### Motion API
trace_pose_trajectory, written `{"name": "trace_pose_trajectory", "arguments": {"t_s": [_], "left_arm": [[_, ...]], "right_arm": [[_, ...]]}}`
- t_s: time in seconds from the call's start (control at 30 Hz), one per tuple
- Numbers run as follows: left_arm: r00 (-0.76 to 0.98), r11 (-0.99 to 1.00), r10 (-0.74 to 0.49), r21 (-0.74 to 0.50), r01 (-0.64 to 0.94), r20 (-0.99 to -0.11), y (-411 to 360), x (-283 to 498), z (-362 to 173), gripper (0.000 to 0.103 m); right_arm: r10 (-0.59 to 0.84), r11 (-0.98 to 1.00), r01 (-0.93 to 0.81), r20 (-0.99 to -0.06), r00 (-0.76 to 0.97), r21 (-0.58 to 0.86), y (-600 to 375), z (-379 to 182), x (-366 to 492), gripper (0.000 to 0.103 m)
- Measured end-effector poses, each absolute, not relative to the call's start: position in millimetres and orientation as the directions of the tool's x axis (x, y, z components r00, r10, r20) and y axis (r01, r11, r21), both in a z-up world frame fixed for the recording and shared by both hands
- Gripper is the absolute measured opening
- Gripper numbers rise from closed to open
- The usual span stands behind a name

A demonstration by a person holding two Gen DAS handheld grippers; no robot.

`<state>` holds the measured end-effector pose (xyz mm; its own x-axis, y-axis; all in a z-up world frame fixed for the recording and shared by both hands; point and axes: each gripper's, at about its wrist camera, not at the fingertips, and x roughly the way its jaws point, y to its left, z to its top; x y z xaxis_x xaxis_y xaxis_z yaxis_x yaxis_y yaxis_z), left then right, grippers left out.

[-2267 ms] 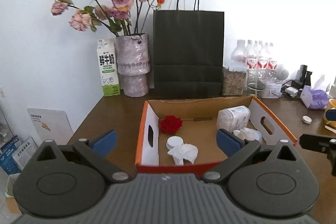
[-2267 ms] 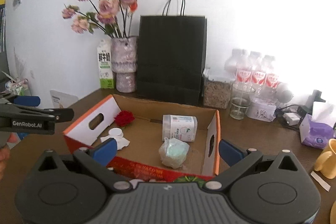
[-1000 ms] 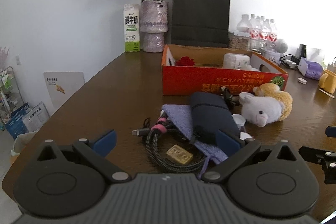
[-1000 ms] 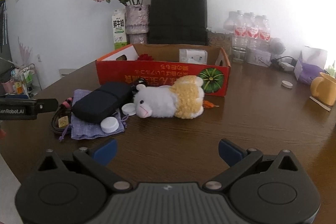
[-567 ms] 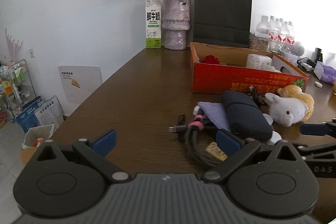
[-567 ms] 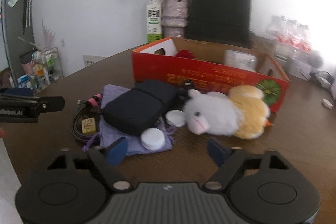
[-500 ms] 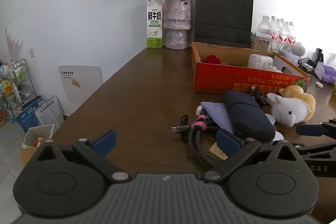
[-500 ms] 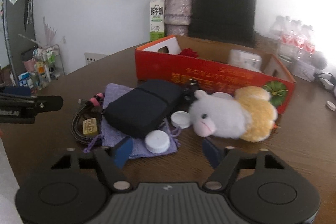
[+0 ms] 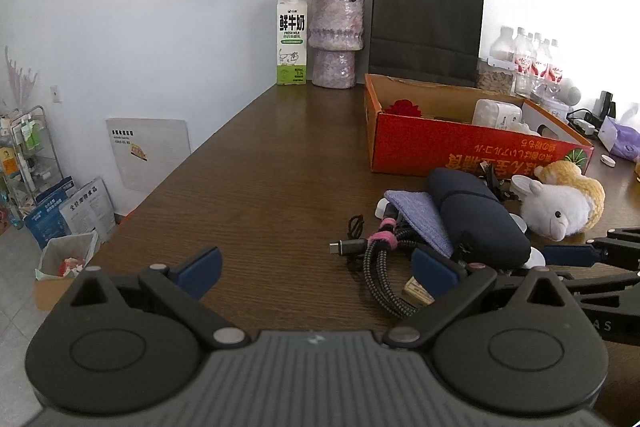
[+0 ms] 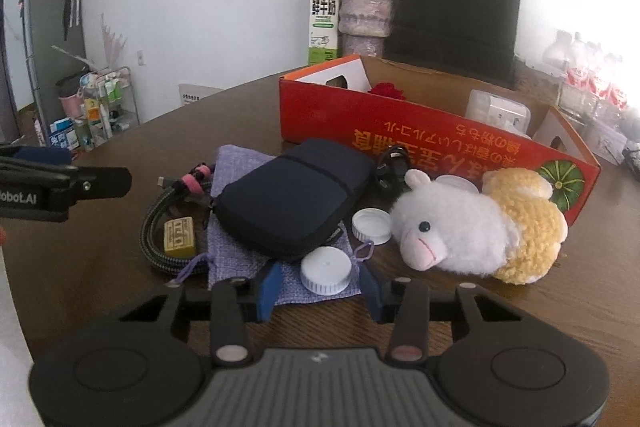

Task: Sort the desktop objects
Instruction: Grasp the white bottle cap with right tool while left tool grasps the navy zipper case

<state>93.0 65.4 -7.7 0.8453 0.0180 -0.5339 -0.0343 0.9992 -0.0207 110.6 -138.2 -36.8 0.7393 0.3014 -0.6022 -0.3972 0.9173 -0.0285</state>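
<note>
Right gripper (image 10: pixel 318 285) low over the table, jaws narrowed around white cap (image 10: pixel 326 270) on purple pouch (image 10: pixel 240 247), contact unclear; left gripper (image 9: pixel 316 267) spread wide above bare tabletop (image 9: pixel 260 187).

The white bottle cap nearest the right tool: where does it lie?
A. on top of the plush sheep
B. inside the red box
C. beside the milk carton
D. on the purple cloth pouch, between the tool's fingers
D: the white bottle cap rests on the purple cloth pouch, between the right tool fingers, which do not yet touch it.
</note>
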Motion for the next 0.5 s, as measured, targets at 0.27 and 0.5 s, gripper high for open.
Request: {"name": "trace_pose_trajectory", "arguments": {"t_s": [0.27, 0.5], "left_arm": [[0.843, 0.999, 0.034, -0.013, -0.049, -0.537, 62.1, 91.8, -4.5, 0.103], [0.84, 1.0, 0.014, -0.012, -0.025, -0.542, 56.8, 91.3, -6.2, 0.103]], "right_arm": [[0.293, 0.924, -0.381, -0.598, 0.746, -0.022, -145.5, -37.4, 110.9, 0.037], [0.295, 0.932, -0.362, -0.592, 0.75, 0.007, -145.4, -39.3, 111.8, 0.031]]}}
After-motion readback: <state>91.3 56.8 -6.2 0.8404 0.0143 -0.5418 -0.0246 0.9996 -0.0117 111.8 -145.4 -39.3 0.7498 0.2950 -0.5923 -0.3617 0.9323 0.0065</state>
